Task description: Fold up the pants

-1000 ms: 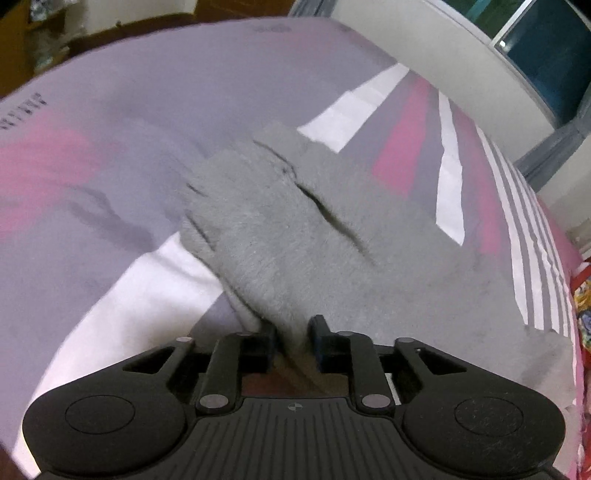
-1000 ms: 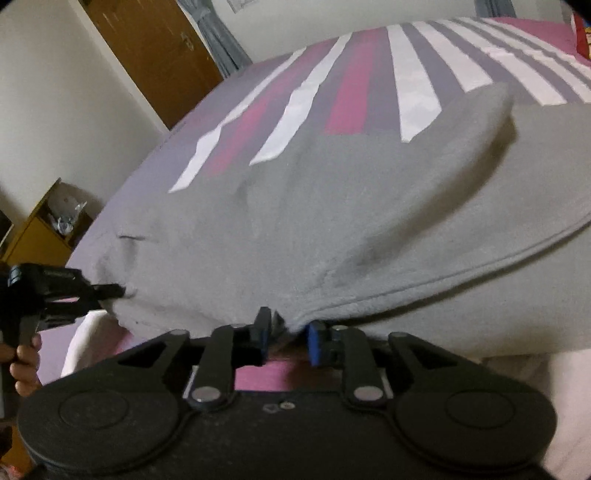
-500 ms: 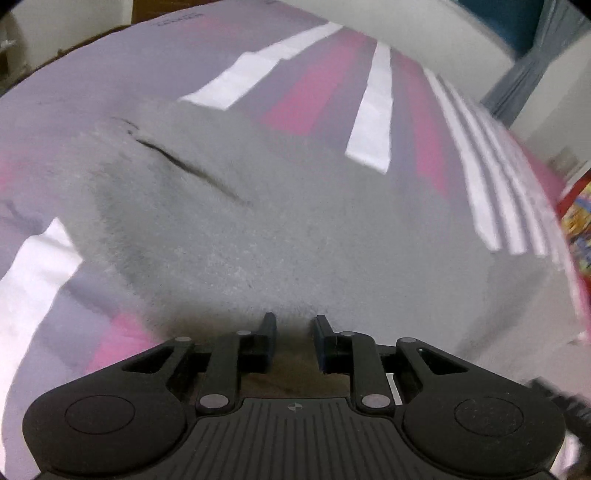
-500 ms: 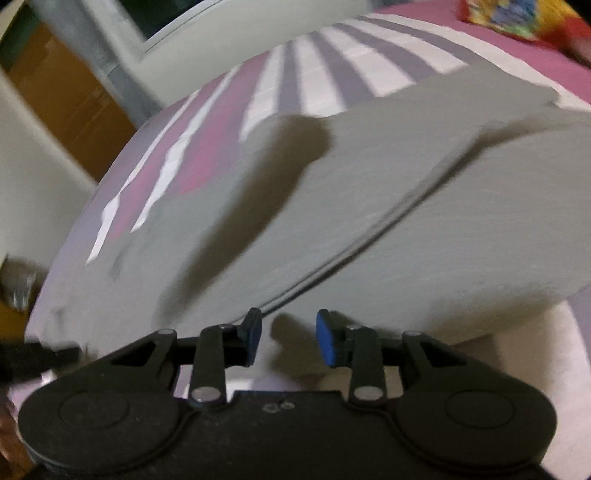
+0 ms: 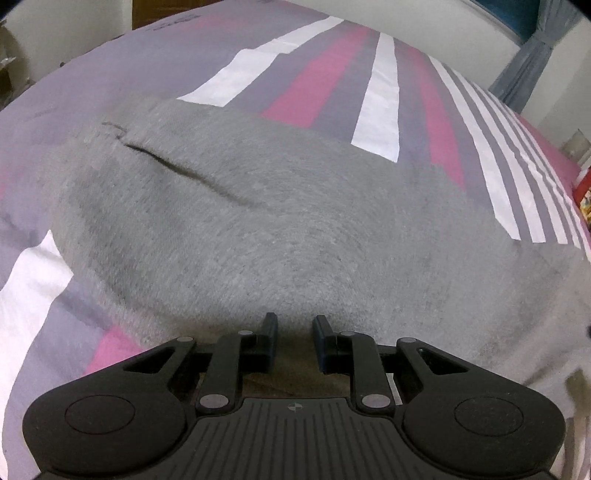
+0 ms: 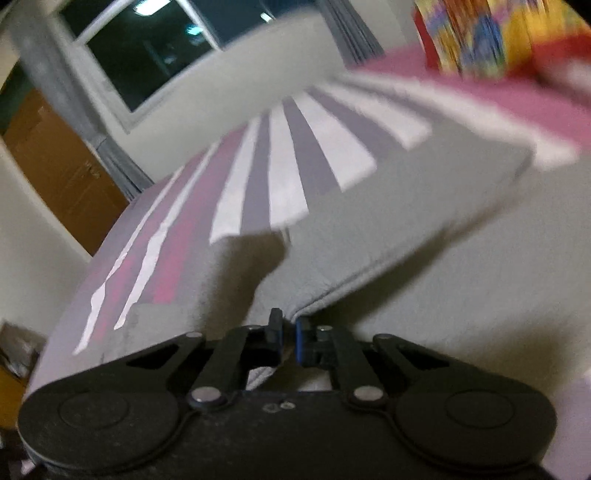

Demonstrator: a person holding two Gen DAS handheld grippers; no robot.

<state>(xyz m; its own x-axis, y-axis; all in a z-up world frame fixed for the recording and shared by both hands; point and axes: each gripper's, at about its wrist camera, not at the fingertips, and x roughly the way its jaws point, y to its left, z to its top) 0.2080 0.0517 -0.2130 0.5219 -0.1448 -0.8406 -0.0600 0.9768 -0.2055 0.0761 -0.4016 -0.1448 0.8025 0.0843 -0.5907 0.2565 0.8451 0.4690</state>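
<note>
Grey fleece pants (image 5: 280,229) lie spread on the striped bed, with a pocket slit at the upper left. My left gripper (image 5: 294,325) is open at the pants' near edge, holding nothing. In the right wrist view the pants (image 6: 388,221) show as a folded layer whose seamed edge runs down to my right gripper (image 6: 289,325). The right jaws stand nearly together with that edge between them.
The bedsheet (image 5: 332,85) has pink, grey and white stripes. A colourful red and yellow item (image 6: 480,33) sits at the bed's far right. A window (image 6: 147,48), curtains and a wooden door (image 6: 55,158) stand beyond the bed.
Both grippers let go of the pants about half a second ago. The right gripper has since shut on the folded edge and swung toward the window. The left stays open.
</note>
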